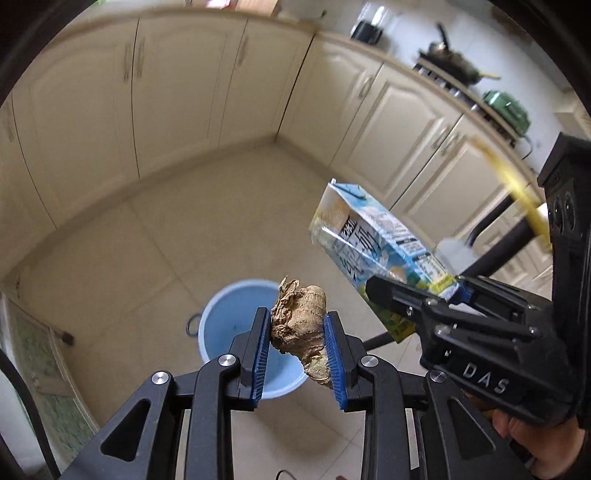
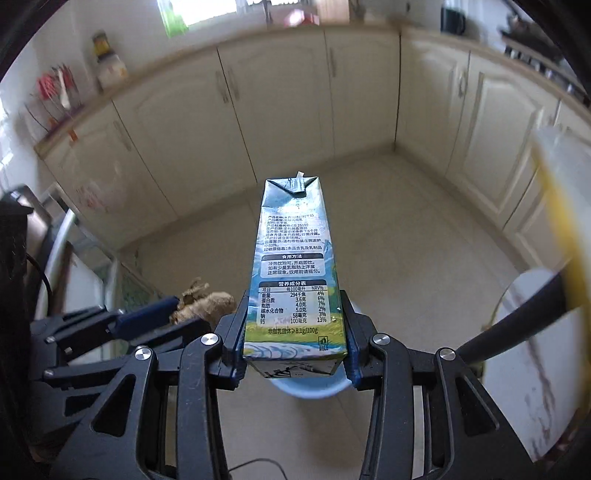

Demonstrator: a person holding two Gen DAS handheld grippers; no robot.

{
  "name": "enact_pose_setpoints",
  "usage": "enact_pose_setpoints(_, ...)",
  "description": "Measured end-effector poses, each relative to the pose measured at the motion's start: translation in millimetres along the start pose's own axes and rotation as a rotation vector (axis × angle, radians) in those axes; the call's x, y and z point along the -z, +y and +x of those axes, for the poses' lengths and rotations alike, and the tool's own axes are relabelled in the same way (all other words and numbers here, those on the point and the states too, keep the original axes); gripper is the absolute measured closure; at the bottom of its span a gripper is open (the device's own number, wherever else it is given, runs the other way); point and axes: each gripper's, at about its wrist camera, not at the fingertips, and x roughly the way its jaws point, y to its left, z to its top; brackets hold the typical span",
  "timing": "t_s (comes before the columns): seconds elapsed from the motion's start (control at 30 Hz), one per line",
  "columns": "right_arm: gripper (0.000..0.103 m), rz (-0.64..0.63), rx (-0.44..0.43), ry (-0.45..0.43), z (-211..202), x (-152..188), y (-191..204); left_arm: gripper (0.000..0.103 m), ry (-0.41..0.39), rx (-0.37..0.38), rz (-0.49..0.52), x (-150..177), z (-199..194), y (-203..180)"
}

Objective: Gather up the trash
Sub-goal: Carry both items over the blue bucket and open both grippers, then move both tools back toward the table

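Between your left gripper's blue ribbed pads sits a tan-brown ginger root, with a pale blue bucket beyond them on cream floor tiles. Your right gripper's black fingers flank a blue-and-white milk carton with a green-yellow base band and white print on dark panels.

Both views daylit, even and soft. Source is the window at top centre of the right wrist view, blown out. Shadows faint on the floor. Heavy fisheye: cabinets bow, black vignette in all corners. Motion blur smears the background, worst at right edge: the pan upper right, a yellow streak. Carton print is sharp, ginger crisp.
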Motion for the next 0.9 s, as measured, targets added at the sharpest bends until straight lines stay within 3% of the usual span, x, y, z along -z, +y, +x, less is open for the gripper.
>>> enact_pose_setpoints(0.17, 0.064, 0.069, -0.035, 0.169, 88, 21, -21, 0.078, 0.127, 0.010, -0.036, -6, 67, 25)
enact_pose_setpoints(0.4, 0.061, 0.159, -0.089, 0.220, 133, 24, -55, 0.074, 0.183, -0.004, -0.078, -35, 108, 30)
enact_pose_setpoints(0.53, 0.054, 0.193, -0.083, 0.214, 137, 20, -62, 0.048, 0.139, -0.047, -0.103, -42, 106, 34)
enact_pose_setpoints(0.6, 0.045, 0.203, -0.079, 0.192, 131, 18, -64, 0.042, 0.113, -0.058, -0.115, -35, 100, 40)
enact_pose_setpoints(0.67, 0.031, 0.187, -0.067, 0.187, 124, 17, -62, 0.041, 0.090, -0.100, -0.129, -35, 88, 39)
enact_pose_setpoints(0.77, 0.024, 0.127, -0.032, 0.155, 102, 15, -45, 0.041, 0.017, -0.136, -0.124, -29, 51, 26)
enact_pose_setpoints(0.9, 0.014, 0.041, 0.034, 0.049, 48, 5, -18, 0.037, -0.128, -0.219, -0.087, -27, -15, 6)
